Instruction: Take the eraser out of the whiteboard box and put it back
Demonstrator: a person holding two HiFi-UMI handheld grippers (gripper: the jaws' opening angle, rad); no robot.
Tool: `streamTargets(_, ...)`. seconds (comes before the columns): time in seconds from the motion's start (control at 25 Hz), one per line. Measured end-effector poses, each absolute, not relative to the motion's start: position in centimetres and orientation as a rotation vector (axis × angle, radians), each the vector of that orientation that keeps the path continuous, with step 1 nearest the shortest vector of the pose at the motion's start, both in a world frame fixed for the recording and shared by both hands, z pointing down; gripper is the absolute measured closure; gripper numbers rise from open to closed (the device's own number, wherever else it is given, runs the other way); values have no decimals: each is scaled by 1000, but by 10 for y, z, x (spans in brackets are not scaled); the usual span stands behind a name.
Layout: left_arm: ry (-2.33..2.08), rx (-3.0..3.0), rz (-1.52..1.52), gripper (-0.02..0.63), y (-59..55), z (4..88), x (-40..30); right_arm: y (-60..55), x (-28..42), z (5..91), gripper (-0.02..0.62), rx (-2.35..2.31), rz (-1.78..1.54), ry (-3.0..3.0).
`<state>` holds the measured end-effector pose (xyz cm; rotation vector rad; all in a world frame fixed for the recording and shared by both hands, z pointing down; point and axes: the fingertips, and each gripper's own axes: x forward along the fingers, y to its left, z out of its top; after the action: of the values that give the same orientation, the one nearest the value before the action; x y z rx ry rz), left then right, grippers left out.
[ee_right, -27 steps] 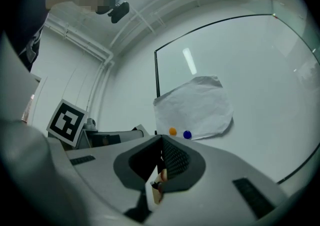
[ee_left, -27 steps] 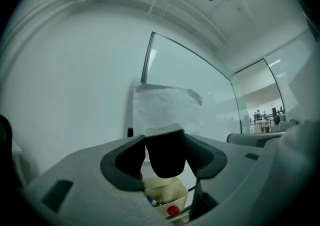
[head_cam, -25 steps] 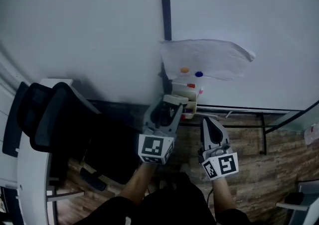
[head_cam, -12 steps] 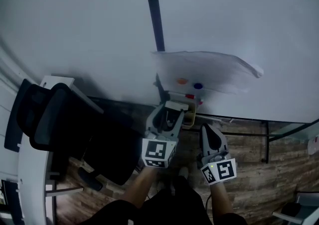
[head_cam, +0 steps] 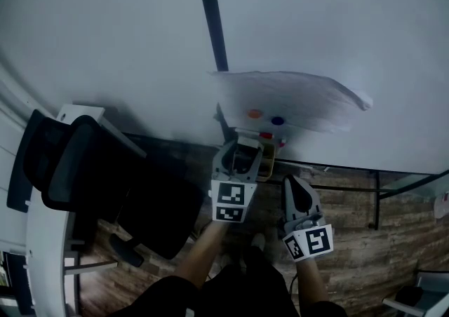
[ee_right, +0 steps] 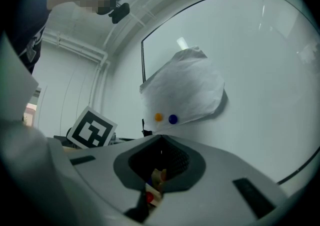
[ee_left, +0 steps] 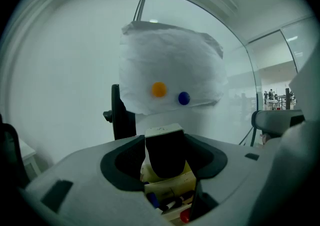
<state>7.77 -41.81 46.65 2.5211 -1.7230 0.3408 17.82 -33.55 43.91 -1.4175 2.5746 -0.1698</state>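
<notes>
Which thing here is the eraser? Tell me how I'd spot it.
Find the whiteboard, then the paper sheet pinned to it by two round magnets. Below sits a pale box of markers. The eraser is the block clamped in the left gripper near it, chunky and dark-bodied with a white top, unlike the thin markers.

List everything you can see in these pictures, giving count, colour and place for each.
whiteboard: one, white, ahead
paper sheet: one, white, on the whiteboard
magnets: two, orange and blue, on the sheet
box: one, cream, under the sheet
markers: several, mixed colours, in the box
eraser: one, black, white-topped, above the box
chair: one, black, left
left gripper: one, grey, shut on the eraser
right gripper: one, grey, empty, right of the left gripper
</notes>
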Motion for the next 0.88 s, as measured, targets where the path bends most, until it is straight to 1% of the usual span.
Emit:
streamTargets(0.52,-1708,2541,305,371,-417,466,83,-334,183,440,592,-1434,-167,2567)
streamTargets(0.88,-1626,2642,159,372,-401,443,83,-331,174,430,592,-1427,-133,2573)
